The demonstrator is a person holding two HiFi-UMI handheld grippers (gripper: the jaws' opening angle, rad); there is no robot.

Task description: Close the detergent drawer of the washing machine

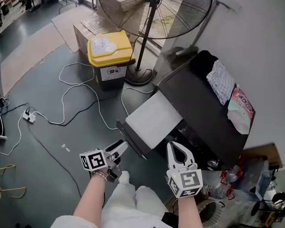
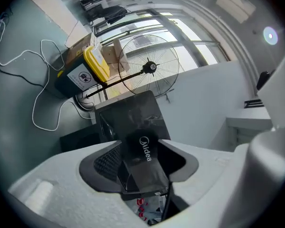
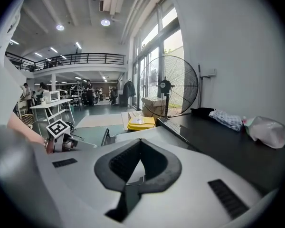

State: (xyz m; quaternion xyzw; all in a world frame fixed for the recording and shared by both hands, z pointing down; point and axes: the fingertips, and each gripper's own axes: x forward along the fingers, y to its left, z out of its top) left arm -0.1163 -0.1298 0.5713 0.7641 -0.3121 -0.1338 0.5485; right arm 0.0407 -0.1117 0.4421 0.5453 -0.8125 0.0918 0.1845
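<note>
The black washing machine (image 1: 199,103) stands at the right, and its detergent drawer (image 1: 154,118) is pulled far out, pale on top. The drawer's black front panel (image 1: 128,137) carries a Midea logo (image 2: 145,148). My left gripper (image 1: 122,146) sits right at that panel's near end, open, with the panel (image 2: 142,170) showing face-on in the gap between its fingers; I cannot tell whether they touch. My right gripper (image 1: 176,146) hovers beside the drawer's right side, shut with nothing in it, its tips meeting (image 3: 140,141).
A yellow-lidded bin (image 1: 110,49) and a big standing fan (image 1: 154,4) stand beyond the drawer. White cables (image 1: 71,87) and a power strip (image 1: 29,116) lie on the floor at left. A cloth (image 1: 222,81) and a pink bag (image 1: 240,108) rest on the machine's top.
</note>
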